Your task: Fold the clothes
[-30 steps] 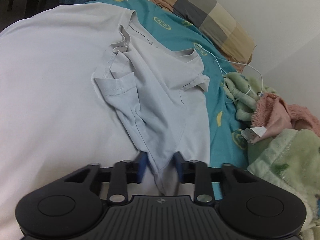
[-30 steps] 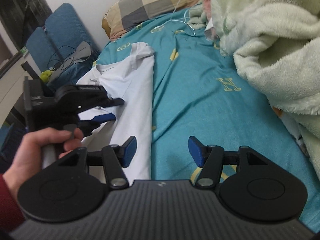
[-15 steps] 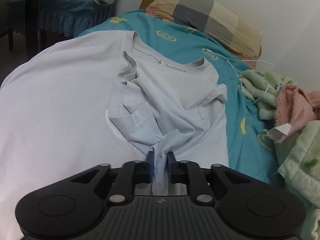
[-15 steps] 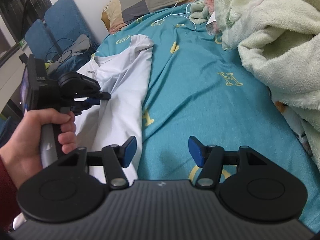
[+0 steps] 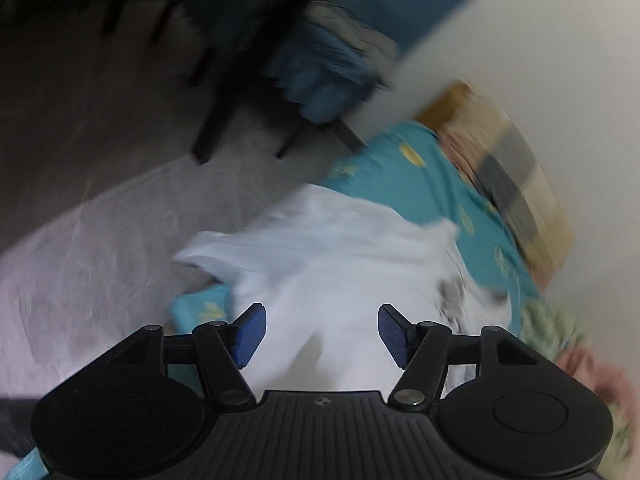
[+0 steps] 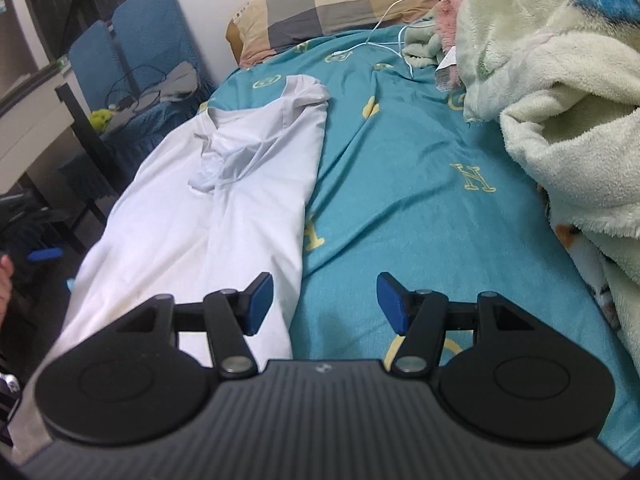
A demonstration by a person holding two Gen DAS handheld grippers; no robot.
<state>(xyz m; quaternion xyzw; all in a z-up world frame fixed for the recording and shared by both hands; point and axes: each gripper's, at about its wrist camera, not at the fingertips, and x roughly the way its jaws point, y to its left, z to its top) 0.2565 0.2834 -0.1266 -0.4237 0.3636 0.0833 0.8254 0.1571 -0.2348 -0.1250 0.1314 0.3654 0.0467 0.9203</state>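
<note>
A white T-shirt (image 6: 224, 200) lies along the left side of a bed with a teal sheet (image 6: 420, 184), its sleeve bunched near the collar. It also shows, blurred, in the left wrist view (image 5: 344, 268). My left gripper (image 5: 318, 334) is open and empty, above the shirt, tilted toward the bed's edge. It shows at the far left of the right wrist view (image 6: 44, 254), off the bed's side. My right gripper (image 6: 324, 300) is open and empty, low over the shirt's right edge.
A checked pillow (image 6: 336, 4) lies at the head of the bed. Fluffy blankets (image 6: 560, 80) pile on the right, with a white cable (image 6: 392, 12) near them. A blue chair (image 6: 136, 52) and a desk (image 6: 32, 120) stand left of the bed.
My left gripper let go of the bunched shirt fabric, opened and swung away to the left, off the bed's side. The shirt now lies flatter. My right gripper stayed open.
</note>
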